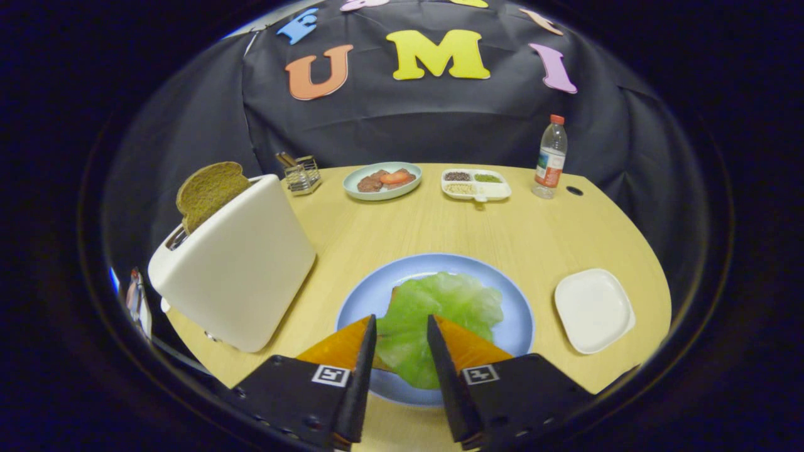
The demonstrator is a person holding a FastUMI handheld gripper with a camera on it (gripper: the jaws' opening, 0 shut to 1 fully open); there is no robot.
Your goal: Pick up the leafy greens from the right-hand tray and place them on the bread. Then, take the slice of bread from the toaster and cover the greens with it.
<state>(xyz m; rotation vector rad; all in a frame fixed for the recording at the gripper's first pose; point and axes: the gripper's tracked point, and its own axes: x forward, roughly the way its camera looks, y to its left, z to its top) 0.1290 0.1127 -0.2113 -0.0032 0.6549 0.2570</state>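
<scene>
Jaws part-open — empty — over leafy greens [433,314] on blue plate [521,320].

No readable words or numbers. Label on the bottle [551,158], at one o'clock beyond the fingers, too small to read. Square black-and-white coded markers on both halves of the gripper [401,318], fingers apart over the leafy greens [452,301].

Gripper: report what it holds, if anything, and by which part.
Nothing is held. The gripper is open above the leafy greens, which lie on the blue plate; its fingers do not press on them.
</scene>
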